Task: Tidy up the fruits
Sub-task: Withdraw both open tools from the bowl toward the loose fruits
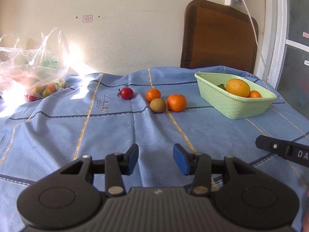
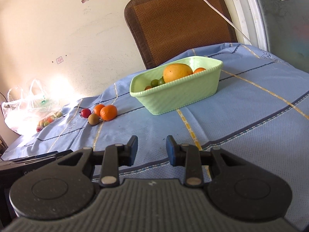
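Note:
A pale green basket (image 1: 239, 107) (image 2: 179, 96) stands on the blue tablecloth and holds a yellow mango (image 1: 238, 87) (image 2: 177, 72), an orange (image 1: 255, 94) and small green fruits (image 2: 157, 82). Left of it lie a red tomato (image 1: 126, 93) (image 2: 85, 112), two oranges (image 1: 153, 95) (image 1: 176, 102) (image 2: 108, 112) and a brown kiwi (image 1: 158, 105) (image 2: 93, 119). My left gripper (image 1: 156, 155) is open and empty, well short of the loose fruit. My right gripper (image 2: 152, 147) is open and empty, short of the basket; it also shows at the right edge of the left wrist view (image 1: 280, 148).
A clear plastic bag (image 1: 32, 67) (image 2: 32, 108) with more fruit sits at the far left by the wall. A brown chair back (image 1: 219, 36) (image 2: 179, 23) stands behind the table. A white cable (image 1: 255, 31) hangs by the window frame.

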{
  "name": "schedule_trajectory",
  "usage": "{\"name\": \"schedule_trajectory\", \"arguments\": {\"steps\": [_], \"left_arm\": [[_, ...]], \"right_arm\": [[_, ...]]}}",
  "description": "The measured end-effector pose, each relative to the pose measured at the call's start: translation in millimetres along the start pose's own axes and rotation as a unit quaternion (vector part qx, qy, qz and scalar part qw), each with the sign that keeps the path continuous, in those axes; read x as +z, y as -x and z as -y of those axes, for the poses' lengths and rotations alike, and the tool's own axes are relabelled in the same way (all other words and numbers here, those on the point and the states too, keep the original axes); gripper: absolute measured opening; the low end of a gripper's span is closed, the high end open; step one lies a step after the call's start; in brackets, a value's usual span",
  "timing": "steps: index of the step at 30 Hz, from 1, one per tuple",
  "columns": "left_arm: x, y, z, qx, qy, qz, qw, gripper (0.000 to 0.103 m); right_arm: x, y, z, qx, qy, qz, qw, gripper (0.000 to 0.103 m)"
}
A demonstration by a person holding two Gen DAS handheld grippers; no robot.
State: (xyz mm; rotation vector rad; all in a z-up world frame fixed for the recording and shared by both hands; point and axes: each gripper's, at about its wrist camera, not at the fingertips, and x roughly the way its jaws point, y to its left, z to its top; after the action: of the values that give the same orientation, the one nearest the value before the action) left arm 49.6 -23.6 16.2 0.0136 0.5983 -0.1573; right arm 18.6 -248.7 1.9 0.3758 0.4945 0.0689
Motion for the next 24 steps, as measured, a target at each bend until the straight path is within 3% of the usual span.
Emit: {"name": "schedule_trajectory", "arguments": {"steps": [5, 24], "left_arm": [[-1.6, 2.5, 3.3, -0.001, -0.008, 0.007, 0.9999, 0.042], [-3.5, 7.6, 13.4, 0.006, -0.040, 0.023, 0.9989, 0.044]], "right_arm": [[-1.0, -0.4, -1.6, -0.003, 0.004, 0.001, 1.000, 0.043], [-0.7, 3.6, 3.3, 0.009, -0.007, 0.012, 1.000, 0.043]]}}
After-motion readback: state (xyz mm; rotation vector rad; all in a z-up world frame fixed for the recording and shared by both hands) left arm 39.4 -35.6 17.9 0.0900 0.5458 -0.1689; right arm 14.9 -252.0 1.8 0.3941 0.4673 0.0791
